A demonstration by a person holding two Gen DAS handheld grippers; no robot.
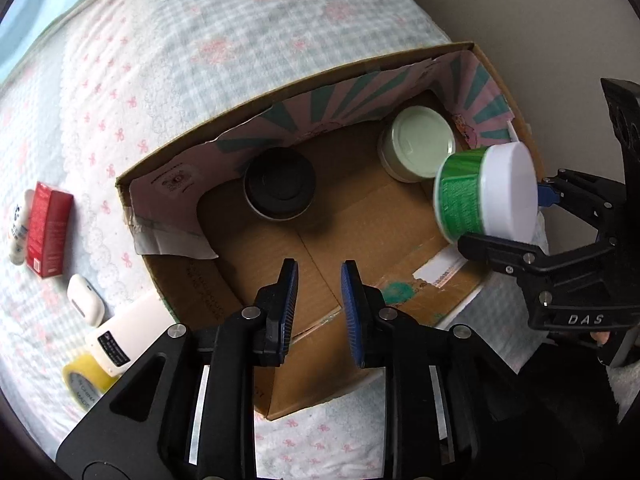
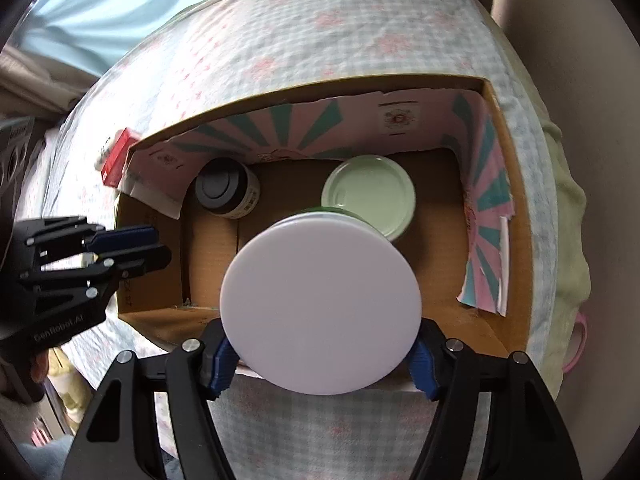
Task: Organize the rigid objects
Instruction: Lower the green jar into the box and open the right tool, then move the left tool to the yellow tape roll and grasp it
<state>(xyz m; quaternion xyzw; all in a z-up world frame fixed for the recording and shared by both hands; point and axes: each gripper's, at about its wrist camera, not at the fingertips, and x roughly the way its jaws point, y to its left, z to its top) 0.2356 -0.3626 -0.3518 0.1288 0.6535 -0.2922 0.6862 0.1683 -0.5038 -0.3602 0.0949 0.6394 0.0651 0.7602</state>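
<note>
Your right hand-held gripper [image 2: 322, 364] is clamped on the white lid of a green tub [image 1: 486, 196], holding it tipped on its side above the near right part of the cardboard box [image 1: 400, 60]. Beyond the tub, on the box floor, sits a pale green tin [image 2: 370, 196]; to its left stands a dark-lidded jar [image 2: 226, 192]. Your left hand-held gripper [image 1: 319, 308] hovers over the box's near edge, fingers apart and holding nothing. Left of it on the bed [image 1: 200, 40] lie a red carton [image 1: 50, 236], a white case [image 1: 86, 300] and a tape roll [image 1: 82, 384].
</note>
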